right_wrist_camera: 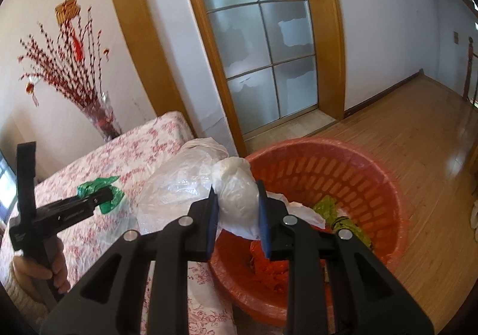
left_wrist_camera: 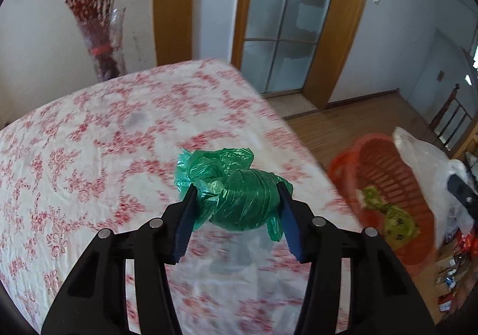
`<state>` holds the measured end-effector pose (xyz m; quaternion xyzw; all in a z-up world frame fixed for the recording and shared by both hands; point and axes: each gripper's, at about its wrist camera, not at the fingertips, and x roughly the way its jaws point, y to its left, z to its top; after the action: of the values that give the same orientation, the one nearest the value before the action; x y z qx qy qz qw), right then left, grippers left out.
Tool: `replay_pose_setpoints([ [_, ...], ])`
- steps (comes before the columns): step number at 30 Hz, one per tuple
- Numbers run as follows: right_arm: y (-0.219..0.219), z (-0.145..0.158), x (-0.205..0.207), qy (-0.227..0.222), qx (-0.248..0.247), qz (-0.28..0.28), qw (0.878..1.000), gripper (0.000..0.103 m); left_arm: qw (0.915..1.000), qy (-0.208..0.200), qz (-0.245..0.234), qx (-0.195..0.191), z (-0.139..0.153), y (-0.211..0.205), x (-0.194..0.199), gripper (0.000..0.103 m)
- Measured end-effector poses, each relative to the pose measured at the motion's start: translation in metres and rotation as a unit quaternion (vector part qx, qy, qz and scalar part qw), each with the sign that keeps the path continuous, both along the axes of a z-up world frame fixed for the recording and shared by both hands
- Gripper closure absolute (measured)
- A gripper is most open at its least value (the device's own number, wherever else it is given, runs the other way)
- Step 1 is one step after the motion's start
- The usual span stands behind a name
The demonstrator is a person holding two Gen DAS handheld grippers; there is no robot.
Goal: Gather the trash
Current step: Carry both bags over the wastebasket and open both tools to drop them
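A table with a white cloth printed in red flowers (left_wrist_camera: 89, 155) stands before a pale wall and a wooden-framed glass door (right_wrist_camera: 263, 45), on a wooden floor (right_wrist_camera: 418, 140).

The left gripper (left_wrist_camera: 237, 194) has its two blue pads pressed on a crumpled green plastic bag (left_wrist_camera: 233, 188), which hangs between them above the cloth. The jaws stand partly closed around this bundle. In the right wrist view the same gripper (right_wrist_camera: 103, 194) shows at nine o'clock, with a hand (right_wrist_camera: 44, 269) on its handle and the green bag (right_wrist_camera: 112, 199) at its tip.

The right gripper (right_wrist_camera: 236, 203) is closed narrowly on a white plastic bag (right_wrist_camera: 236, 188), which is bunched between its pads; a looser clear part spreads toward ten o'clock over the table edge.

Beyond it, from one to four o'clock, an orange plastic basket (right_wrist_camera: 373, 173) sits beside the table, with a yellow-green wrapper (right_wrist_camera: 328, 206) and orange scraps inside. A glass vase with red branches (left_wrist_camera: 98, 36) stands at the far table edge, at eleven o'clock in the left wrist view.
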<state>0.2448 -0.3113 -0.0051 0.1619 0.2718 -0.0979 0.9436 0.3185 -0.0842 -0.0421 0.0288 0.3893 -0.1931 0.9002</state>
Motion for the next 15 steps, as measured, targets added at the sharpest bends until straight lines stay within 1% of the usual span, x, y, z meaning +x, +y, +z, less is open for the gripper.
replay_pose_setpoints([
  [7, -0.02, 0.014, -0.023, -0.032, -0.005, -0.055, 0.998, 0.079, 0.9973, -0.025, -0.061, -0.031, 0.031, -0.041, -0.035, 0.051],
  [15, -0.053, 0.021, -0.045, -0.052, -0.01, -0.12, 0.991, 0.079, 0.9905, -0.037, -0.122, -0.052, 0.048, -0.093, -0.066, 0.051],
])
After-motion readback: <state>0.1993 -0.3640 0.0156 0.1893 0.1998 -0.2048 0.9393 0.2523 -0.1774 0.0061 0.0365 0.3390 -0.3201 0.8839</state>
